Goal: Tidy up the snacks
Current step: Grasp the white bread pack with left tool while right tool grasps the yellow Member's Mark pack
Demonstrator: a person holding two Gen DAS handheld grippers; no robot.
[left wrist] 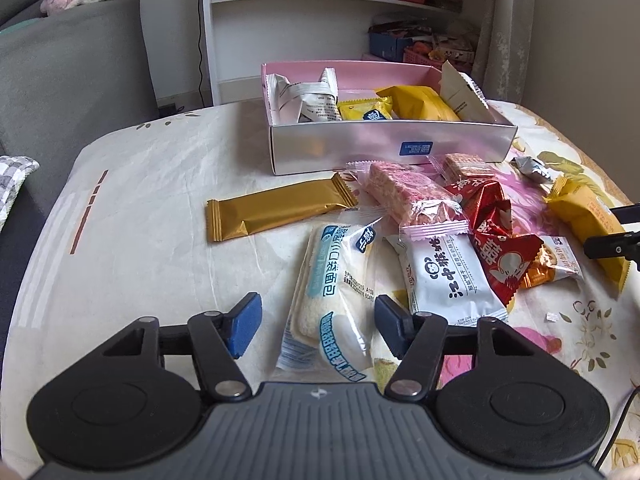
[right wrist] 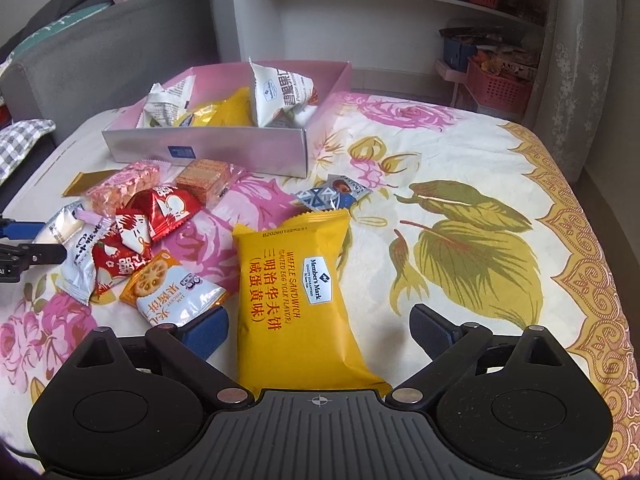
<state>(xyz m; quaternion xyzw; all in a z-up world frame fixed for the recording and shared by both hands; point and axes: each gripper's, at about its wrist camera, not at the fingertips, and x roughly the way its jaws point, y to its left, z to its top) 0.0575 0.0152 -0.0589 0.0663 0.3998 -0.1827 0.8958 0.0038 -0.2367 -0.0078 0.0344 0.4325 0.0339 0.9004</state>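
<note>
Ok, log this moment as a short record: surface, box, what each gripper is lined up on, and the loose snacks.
surface: floral tablecloth
box: pink-lined box, several packets already inside
left gripper: jaws around the white bread packet; right pad looks to touch it, left pad clear
right gripper: open, jaws astride the yellow waffle sandwich packet, pads clear of it
loose snacks: gold bar, pink rice bar, red packets, white panda packet
</note>
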